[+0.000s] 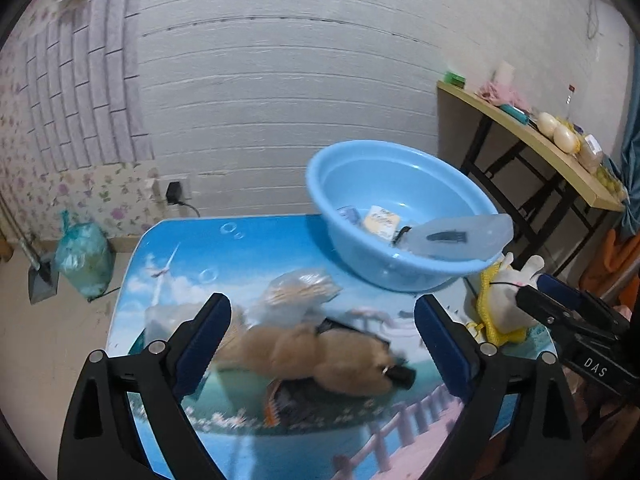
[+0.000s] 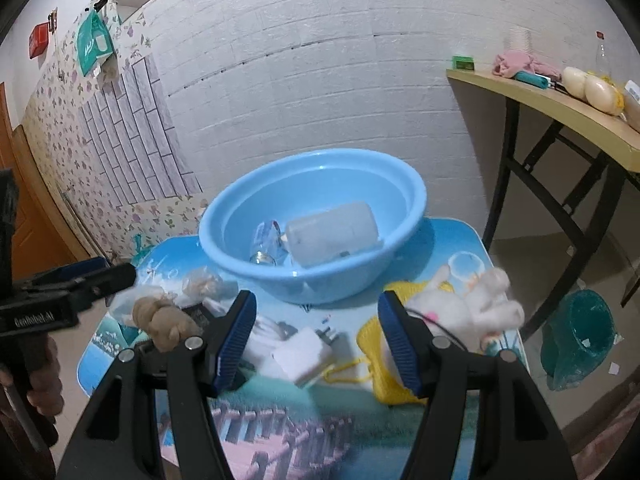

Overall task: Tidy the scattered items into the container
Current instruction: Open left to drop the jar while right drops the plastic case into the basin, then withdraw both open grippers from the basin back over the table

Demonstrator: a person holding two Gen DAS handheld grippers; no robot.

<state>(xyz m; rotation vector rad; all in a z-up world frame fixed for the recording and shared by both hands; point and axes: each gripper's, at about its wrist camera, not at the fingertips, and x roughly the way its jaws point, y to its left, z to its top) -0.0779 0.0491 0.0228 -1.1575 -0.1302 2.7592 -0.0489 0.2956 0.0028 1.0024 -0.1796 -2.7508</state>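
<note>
My left gripper (image 1: 322, 344), jaws spread and empty, hovers above the tan plush toy (image 1: 320, 356) lying lengthwise across their gap near the printed table's (image 1: 192, 240) front edge, short of the light-blue plastic basin (image 1: 340, 208).

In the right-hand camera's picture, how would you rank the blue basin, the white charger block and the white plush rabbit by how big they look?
1. Blue basin, clearly largest.
2. White plush rabbit.
3. White charger block.
The last two look fairly close, and both are blurred.

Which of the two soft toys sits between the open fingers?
The brown soft toy, between the left gripper's fingers; the white soft toy lies beside the right gripper.
</note>
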